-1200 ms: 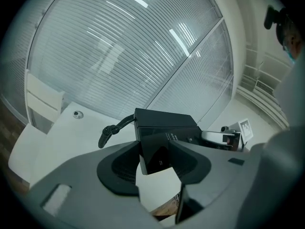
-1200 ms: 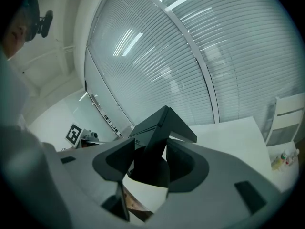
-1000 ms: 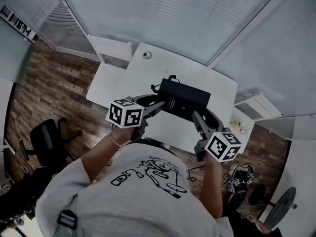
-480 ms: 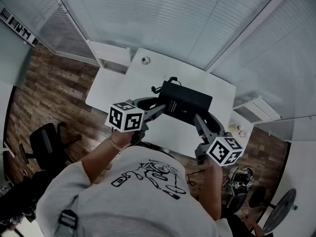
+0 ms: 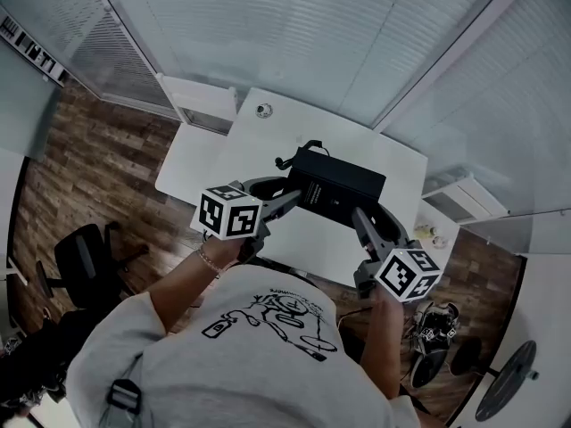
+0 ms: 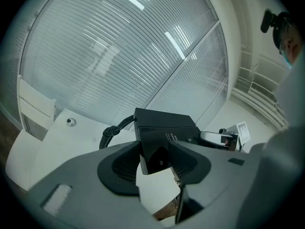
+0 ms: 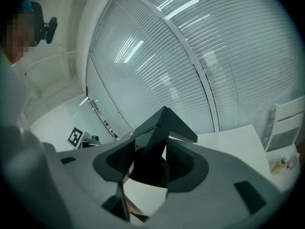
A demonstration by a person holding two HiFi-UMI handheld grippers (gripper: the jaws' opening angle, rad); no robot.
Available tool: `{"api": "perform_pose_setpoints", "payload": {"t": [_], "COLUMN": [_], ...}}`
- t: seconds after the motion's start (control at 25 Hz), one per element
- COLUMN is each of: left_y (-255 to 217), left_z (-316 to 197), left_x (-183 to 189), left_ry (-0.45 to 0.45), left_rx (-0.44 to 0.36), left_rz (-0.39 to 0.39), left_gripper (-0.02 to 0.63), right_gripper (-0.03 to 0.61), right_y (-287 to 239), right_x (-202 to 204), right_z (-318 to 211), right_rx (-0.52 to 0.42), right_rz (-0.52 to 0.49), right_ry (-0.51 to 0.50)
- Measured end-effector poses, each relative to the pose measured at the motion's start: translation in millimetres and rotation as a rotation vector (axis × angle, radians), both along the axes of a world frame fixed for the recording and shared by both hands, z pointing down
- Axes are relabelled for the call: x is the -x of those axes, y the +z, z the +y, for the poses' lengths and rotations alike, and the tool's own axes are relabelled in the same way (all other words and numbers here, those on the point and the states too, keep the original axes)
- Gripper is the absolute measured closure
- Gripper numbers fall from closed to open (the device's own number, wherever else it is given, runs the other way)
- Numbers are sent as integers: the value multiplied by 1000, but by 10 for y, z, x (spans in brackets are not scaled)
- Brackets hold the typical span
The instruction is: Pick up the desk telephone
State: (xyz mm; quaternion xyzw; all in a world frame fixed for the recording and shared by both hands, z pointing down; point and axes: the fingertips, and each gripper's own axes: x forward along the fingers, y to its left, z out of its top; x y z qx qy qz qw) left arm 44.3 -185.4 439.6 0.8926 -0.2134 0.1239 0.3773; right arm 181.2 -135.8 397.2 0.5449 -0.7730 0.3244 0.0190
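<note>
My L tool (image 5: 287,192) & R tool (image 5: 356,212) grip black boxy desk telephone (image 5: 339,182) by ends; looks off white surface (image 5: 268,143), pick-up abt done.

An office: white desk (image 5: 259,141), swivel chair (image 5: 80,252), blind-covered glass partitions (image 5: 294,34), wood-plank floor (image 5: 98,141).

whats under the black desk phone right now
The white desk shows below the desk telephone. The patch directly beneath its base is covered, so anything there cannot be seen.
</note>
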Motion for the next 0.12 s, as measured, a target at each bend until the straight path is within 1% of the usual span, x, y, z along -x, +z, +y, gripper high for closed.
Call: {"api": "perform_pose_setpoints", "payload": {"t": [0.12], "left_y": [-4], "left_z": [-8], "left_x": [3], "left_ry": [-2], "left_rx": [-1], "left_rz": [2], "left_gripper": [440], "right_gripper": [383], "right_y": [4], "right_x": [3], "right_z": [2], "right_rx": [0], "right_rz": [1], "right_ry": [2]}}
